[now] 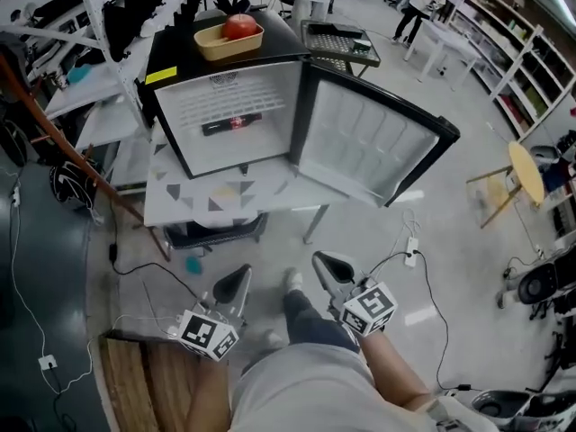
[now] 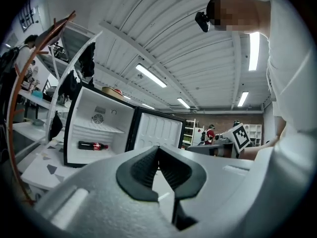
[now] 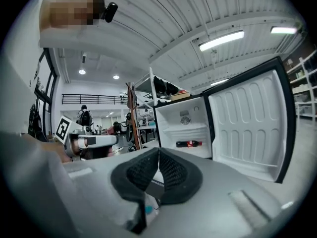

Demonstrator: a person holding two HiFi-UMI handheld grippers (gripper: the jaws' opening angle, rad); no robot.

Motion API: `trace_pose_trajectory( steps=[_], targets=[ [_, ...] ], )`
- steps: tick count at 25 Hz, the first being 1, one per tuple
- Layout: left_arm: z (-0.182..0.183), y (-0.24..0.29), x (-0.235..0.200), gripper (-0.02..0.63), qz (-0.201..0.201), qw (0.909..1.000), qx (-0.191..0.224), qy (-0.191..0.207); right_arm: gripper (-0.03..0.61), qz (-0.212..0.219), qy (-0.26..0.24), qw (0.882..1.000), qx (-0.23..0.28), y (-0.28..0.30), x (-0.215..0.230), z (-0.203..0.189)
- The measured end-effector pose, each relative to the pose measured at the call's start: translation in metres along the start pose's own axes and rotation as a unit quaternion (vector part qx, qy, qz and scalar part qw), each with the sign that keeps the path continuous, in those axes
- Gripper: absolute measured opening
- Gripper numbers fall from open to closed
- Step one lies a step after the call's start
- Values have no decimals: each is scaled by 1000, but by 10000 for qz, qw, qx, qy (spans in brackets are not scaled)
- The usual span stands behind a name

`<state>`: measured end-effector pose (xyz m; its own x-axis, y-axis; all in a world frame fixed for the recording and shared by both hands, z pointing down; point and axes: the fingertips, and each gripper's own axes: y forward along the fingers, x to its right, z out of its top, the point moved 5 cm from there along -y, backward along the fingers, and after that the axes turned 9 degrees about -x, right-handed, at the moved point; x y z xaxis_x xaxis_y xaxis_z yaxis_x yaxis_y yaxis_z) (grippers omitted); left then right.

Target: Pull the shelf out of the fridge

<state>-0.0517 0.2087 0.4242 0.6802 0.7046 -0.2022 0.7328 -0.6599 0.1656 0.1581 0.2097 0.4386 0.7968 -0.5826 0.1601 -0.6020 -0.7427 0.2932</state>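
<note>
The shelf (image 2: 97,128) is a thin white ribbed sheet set across the full width of the fridge (image 1: 232,106), in the upper half of its white compartment. Its front edge runs level from wall to wall, and a round vent sits on the back wall above it. Under it a dark bottle (image 2: 92,145) with a red label lies on its side on the fridge floor. The door (image 1: 371,142) stands swung wide to the right, its ribbed white lining facing out.

Both grippers are held low by the person's legs, over the room's floor. The left gripper (image 1: 238,275) has its fingers (image 2: 141,167) pressed together with nothing between them. The right gripper (image 1: 326,261) is the same, its fingers (image 3: 173,174) closed and empty. Beyond them is the worktop (image 1: 270,192), patterned with grey triangles, and the fridge stands on its far part. The shelf lies well apart from both pairs of fingers, ahead of them and higher, seated fully inside the fridge. On the fridge top sits a tan basket (image 1: 225,45) holding a red fruit (image 1: 240,25).

In the head view the shelf is hard to tell from the ribbed back wall behind it. How its sides are carried cannot be made out in any view. The bottle's print is too small to read. Each gripper's own body fills the lower part of its view.
</note>
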Motion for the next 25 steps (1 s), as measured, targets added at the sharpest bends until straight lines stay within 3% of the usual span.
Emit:
trace_pose_trajectory(
  steps=[6,16,25],
  targets=[
    [1,18,-44,8,436,9990,-100,-25,3,401,4,9992,-60,61,28,9],
    [33,72,-108,8,1077,9938,-176,-197,3,1084,-54,9940,-144,152,86,48],
    [44,117,-149,8,1669,9835,93,-686,3,1823,291,9827,-139,208,132,74]
  ],
)
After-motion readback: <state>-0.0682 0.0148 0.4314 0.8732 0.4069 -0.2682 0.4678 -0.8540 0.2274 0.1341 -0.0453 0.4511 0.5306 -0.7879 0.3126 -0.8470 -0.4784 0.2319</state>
